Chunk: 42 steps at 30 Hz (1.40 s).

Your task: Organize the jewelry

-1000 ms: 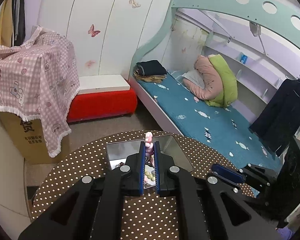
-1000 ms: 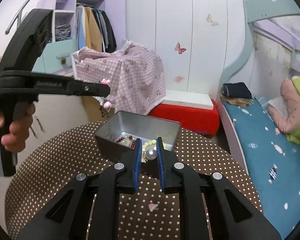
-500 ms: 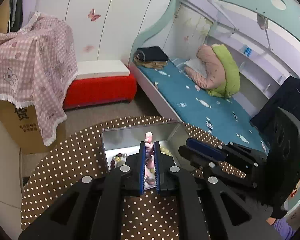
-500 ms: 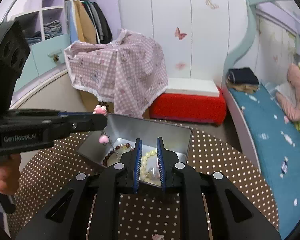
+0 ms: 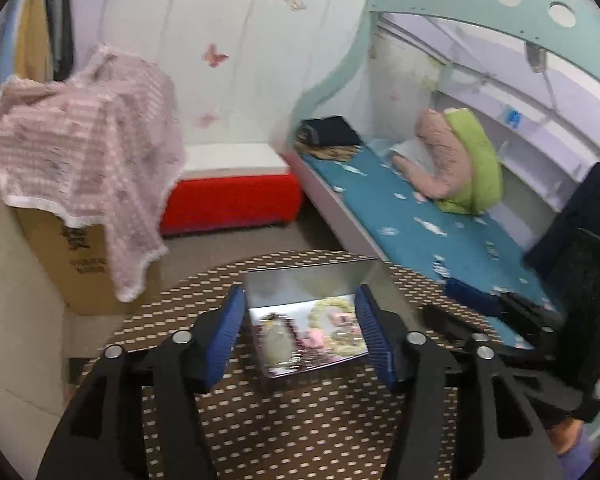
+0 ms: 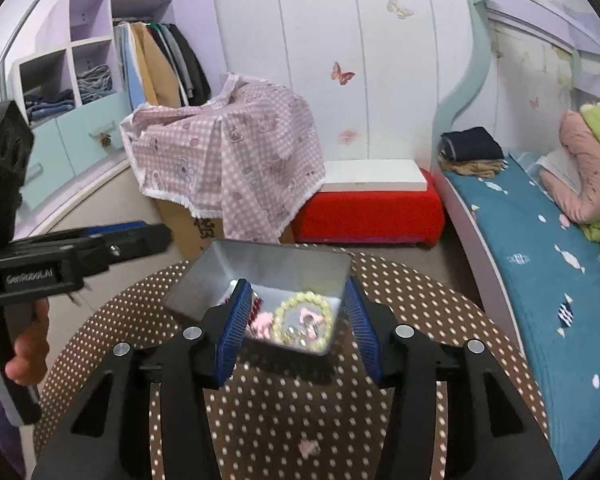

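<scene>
Both tools, left tool (image 5: 300, 334) and right tool (image 6: 296, 326), just spread over tin (image 6: 260, 264), nothing pinched. Jewelry deposited. Next: fetch pink piece (image 6: 309, 448) from desk (image 6: 440, 300).

Child's bedroom, bunk bed (image 6: 540, 264) with teal mattress, butterfly wall stickers (image 6: 342, 74), open wardrobe (image 6: 160, 64)

Left wrist view: looks forward and down along the left tool (image 5: 300, 332), close over the dotted surface (image 5: 300, 420), facing the bed (image 5: 400, 216). Blurred. Right wrist view: same tilt along the right tool (image 6: 296, 320), facing the wardrobe wall (image 6: 320, 60). Both share the metal tin (image 5: 300, 280) (image 6: 260, 264), red bench (image 6: 368, 212), checked cloth (image 5: 88, 152).
</scene>
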{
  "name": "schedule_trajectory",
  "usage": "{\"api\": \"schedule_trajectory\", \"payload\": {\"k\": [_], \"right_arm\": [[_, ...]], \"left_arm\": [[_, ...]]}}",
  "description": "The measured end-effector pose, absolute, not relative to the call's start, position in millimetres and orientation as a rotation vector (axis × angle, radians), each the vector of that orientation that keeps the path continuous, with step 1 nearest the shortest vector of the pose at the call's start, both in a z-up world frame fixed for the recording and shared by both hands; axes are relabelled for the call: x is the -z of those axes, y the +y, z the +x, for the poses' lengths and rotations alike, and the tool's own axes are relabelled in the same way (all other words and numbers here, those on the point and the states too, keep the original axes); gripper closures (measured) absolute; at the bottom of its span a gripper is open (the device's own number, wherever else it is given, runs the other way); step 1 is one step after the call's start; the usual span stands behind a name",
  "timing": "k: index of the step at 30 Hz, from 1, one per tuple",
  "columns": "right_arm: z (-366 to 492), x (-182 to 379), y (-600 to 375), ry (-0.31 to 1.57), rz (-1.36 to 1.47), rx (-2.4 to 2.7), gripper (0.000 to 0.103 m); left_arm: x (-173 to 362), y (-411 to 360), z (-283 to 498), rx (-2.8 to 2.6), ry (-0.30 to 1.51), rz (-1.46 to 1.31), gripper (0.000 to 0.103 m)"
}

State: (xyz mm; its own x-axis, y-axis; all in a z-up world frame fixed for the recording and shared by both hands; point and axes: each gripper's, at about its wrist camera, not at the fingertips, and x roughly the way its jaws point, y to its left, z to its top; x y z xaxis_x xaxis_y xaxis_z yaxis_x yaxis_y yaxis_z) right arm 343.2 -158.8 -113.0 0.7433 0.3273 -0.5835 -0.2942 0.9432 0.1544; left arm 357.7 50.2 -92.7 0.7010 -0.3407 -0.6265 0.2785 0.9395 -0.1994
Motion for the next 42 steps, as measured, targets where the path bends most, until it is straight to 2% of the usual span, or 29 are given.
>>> {"api": "schedule_trajectory", "payload": {"k": [18,19,22,24,26,31,32,39,42], "right_arm": [[293,192,-167,0.874,0.059,-0.305,0.055],[293,193,-166,0.875,0.056,-0.303,0.056],[294,195,-163,0.885,0.048,-0.307,0.069],[297,198,-162,0.904,0.046,-0.307,0.083],[298,199,-163,0.911,0.052,-0.304,0.090],[304,196,-176,0.894,0.068,-0.275,0.093],[305,195,-179,0.893,0.072,-0.273,0.093],[319,181,-191,0.859,0.102,-0.274,0.093],[326,174,-198,0.848,0.138,-0.283,0.093]], "left_arm": [[146,71,348,0.225,0.837,-0.131,0.047],[146,71,349,0.230,0.837,-0.132,0.047],[145,70,353,0.231,0.835,-0.137,0.047],[143,69,354,0.231,0.832,-0.135,0.047],[143,69,357,0.233,0.832,-0.139,0.047],[144,67,368,0.236,0.854,-0.159,0.049],[145,66,371,0.236,0.864,-0.159,0.050],[144,53,378,0.290,0.890,-0.154,0.096],[143,46,376,0.266,0.886,-0.103,0.097]]}}
